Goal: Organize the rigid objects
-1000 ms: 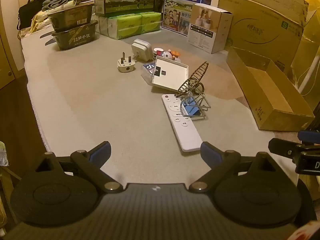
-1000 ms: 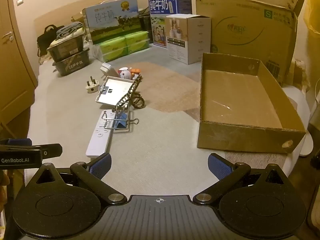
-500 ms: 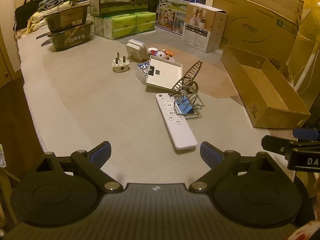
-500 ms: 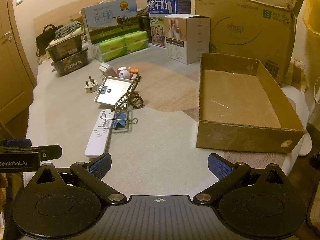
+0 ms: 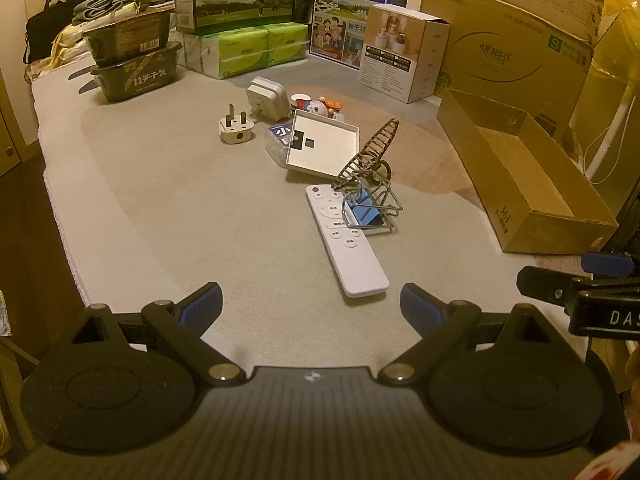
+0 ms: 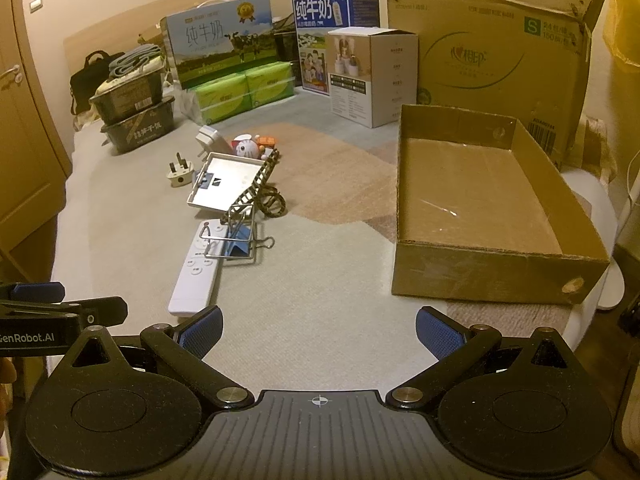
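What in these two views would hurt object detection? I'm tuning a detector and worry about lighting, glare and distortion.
Left wrist view: dim amber cast; fisheye bends the big carton at the edge; the mirror-like tray reflects pale wall, reading bright. Right wrist view: same warm tint; the empty cardboard box bows outward; a small glint shows on its floor; dark corner vignetting; the white remote stays sharp.

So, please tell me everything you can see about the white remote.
The remote is a long, slim white bar, plastic by its look, lying flat and face up on the grey mat. A red button sits at its far end, with a round pad and small white buttons below; the near half is plain. The wire frame of a binder clip overlaps its right edge near the buttons. It is the loose thing nearest to both grippers, and neither touches it.
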A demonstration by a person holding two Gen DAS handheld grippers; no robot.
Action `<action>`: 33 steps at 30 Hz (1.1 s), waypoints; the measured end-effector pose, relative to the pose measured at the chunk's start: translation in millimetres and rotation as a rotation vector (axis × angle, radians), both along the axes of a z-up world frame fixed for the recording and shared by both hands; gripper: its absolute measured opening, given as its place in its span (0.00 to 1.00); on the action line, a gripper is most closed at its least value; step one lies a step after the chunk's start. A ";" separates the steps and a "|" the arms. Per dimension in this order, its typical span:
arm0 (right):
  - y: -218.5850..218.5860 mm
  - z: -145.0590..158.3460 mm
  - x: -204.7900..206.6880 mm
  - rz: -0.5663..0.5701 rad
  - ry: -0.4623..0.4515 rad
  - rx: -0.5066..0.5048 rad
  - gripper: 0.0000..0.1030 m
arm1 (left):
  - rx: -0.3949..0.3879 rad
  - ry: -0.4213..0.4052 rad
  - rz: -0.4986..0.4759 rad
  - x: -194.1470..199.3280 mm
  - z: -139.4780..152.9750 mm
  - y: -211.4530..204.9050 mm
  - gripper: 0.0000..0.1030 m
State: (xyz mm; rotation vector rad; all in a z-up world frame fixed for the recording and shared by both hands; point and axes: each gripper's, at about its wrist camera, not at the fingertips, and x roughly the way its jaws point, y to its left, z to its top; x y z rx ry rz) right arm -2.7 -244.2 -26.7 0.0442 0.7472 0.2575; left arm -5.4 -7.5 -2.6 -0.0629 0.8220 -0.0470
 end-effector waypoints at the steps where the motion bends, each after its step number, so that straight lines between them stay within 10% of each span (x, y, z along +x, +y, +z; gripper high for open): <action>1: -0.1 0.0 0.2 0.000 0.001 0.001 0.99 | 0.000 0.001 0.000 0.0 -0.3 0.2 0.92; 33: 1.0 -5.5 1.5 0.003 0.008 0.005 0.99 | 0.011 0.007 0.017 2.2 -1.2 5.9 0.92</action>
